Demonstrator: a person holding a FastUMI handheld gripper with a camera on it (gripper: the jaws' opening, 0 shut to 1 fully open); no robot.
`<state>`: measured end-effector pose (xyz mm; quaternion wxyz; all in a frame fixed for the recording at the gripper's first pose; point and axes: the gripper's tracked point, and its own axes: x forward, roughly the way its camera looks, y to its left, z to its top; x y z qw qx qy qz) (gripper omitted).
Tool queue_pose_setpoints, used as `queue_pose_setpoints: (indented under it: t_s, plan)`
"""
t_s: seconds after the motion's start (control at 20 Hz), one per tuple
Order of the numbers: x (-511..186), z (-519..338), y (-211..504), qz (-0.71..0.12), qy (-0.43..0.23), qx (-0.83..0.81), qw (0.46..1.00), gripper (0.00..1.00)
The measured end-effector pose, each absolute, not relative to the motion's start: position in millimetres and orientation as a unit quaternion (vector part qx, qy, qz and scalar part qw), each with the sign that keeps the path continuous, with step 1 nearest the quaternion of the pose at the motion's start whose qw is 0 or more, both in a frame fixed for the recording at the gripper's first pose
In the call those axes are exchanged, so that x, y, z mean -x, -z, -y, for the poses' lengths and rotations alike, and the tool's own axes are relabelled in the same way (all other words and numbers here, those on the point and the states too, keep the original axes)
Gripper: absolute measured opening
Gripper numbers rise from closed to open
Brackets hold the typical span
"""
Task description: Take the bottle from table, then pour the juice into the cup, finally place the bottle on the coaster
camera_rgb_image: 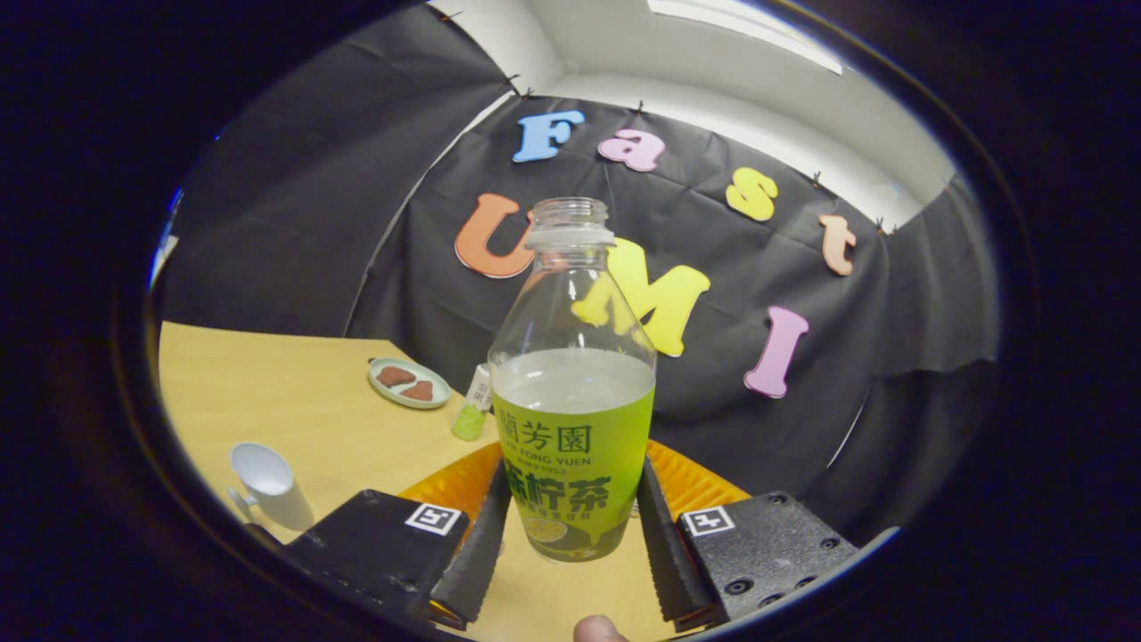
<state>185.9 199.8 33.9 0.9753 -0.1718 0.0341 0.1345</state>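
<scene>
Bottle (571, 392) stood upright between fingers of tool (570, 535), uncapped, juice up to about half. Fingers (475, 548) sat closed against label on both sides, low on body; bottle appeared gripped. Orange coaster (450, 486) lay under and behind it. Thin clear plastic judged light, squeezable, label slick; open neck meant spill risk if tilted early. Hold at labelled lower body, firm but not crushing. Beyond on table (285, 392): white cup (267, 486), small plate (408, 382), little green bottle (472, 406).

Gripper (570, 535) jaws closed against bottle (572, 428) sides, fingertip (595, 629) just below
</scene>
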Motion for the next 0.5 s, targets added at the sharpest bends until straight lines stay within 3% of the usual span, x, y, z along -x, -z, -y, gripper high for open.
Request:
queue_pose_setpoints:
  t_s: [0.25,0.5]
  plan:
    - [-212,-231,-12,-0.05,-0.202,0.055,0.977,0.76]
    - [-244,-252,30,-0.086,-0.225,0.011,0.971,0.76]
